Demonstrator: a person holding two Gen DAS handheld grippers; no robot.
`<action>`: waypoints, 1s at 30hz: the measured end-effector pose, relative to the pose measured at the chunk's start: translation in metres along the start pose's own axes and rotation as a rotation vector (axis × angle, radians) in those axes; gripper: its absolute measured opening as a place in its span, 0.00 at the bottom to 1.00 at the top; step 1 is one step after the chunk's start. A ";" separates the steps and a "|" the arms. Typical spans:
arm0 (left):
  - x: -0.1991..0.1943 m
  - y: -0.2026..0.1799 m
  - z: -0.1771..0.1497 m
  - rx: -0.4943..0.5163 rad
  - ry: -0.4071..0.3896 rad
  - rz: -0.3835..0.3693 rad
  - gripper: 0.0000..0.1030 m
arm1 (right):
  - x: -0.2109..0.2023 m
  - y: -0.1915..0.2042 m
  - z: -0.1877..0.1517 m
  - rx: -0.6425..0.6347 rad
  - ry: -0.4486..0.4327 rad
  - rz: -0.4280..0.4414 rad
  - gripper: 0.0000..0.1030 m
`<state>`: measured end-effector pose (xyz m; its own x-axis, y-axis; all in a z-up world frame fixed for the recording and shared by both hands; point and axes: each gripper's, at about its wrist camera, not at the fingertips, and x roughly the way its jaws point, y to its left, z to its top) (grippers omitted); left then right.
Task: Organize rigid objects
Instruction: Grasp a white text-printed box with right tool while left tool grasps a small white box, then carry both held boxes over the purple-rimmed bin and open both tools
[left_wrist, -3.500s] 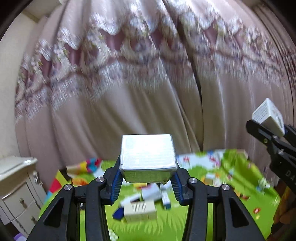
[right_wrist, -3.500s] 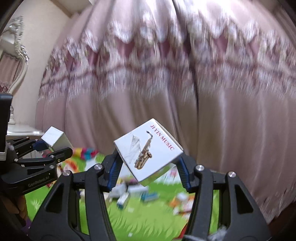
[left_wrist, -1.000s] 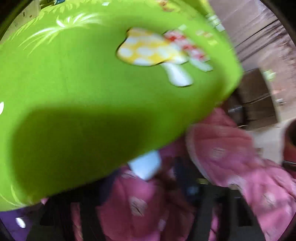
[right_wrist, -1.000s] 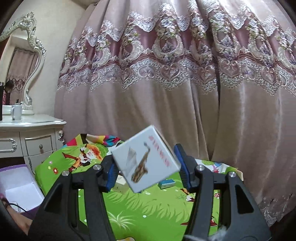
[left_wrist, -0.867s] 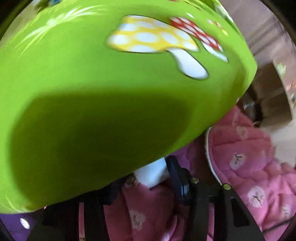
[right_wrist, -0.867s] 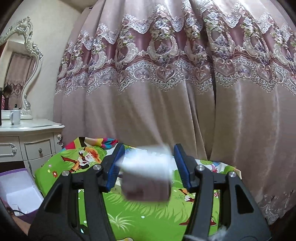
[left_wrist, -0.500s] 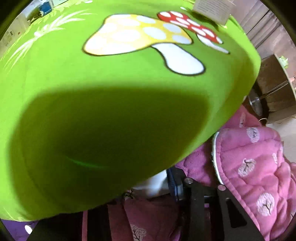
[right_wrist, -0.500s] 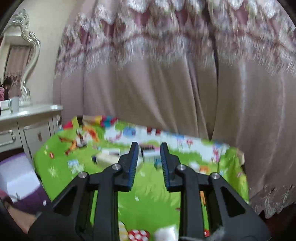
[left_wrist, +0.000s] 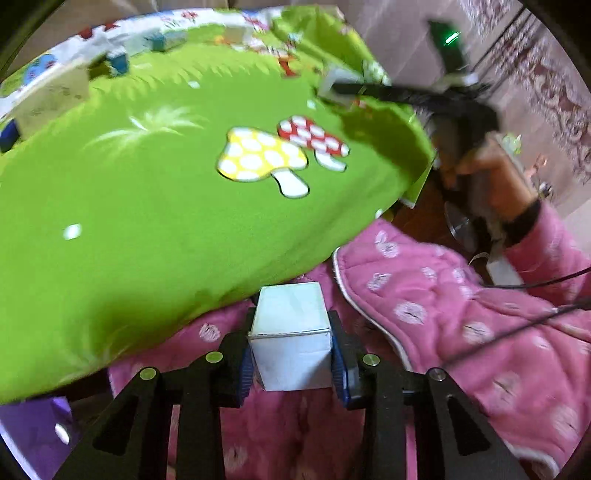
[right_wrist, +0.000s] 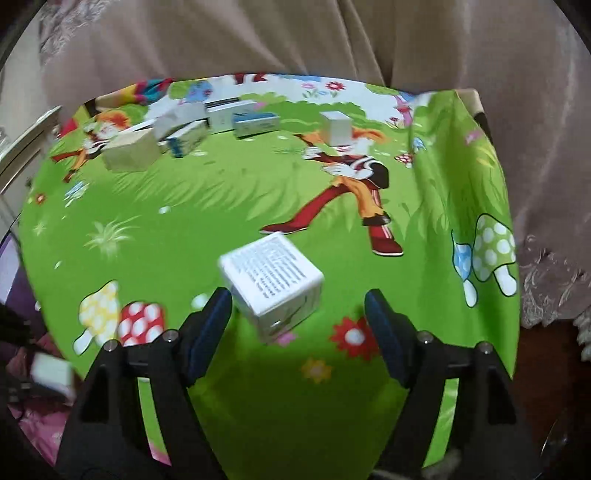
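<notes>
Since the view three and a half seconds back, your right tool had let go of the saxophone-printed box; half a second back its jaws stood nearly together and empty, and now they stood wide apart. That box sat tilted on the green table, printed text face up, between the spread fingers and touching neither, as far as the blurred picture showed. Your left tool still clamped the plain white box squarely between its blue pads; it had dropped from in front of the curtain to below the table's near edge, over your pink quilted clothing.

At the far side of the table lay a loose group of small boxes, and one white box stood alone to their right.

To do this step well, you likely needed to back the right tool straight off without brushing the tilted box, which might tip or slide. The left box would then have to rise clear of the table's edge before moving in. Set it flat and square near the others, and open the jaws only once it rested on the cloth.
</notes>
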<state>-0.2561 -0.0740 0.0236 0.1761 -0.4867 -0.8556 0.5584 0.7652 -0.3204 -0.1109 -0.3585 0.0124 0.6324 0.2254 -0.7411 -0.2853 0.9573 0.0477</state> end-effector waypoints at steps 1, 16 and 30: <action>-0.005 0.000 -0.004 -0.011 -0.018 0.007 0.35 | 0.006 -0.003 0.001 0.020 0.013 0.017 0.75; -0.129 0.048 -0.025 -0.278 -0.531 0.308 0.35 | -0.075 0.133 0.028 -0.228 -0.301 0.253 0.44; -0.221 0.098 -0.174 -0.648 -0.623 0.685 0.36 | -0.083 0.389 0.018 -0.668 -0.145 0.775 0.44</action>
<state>-0.3818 0.1817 0.1108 0.7581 0.1327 -0.6385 -0.3047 0.9377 -0.1669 -0.2616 -0.0012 0.1051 0.1731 0.7993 -0.5755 -0.9651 0.2542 0.0627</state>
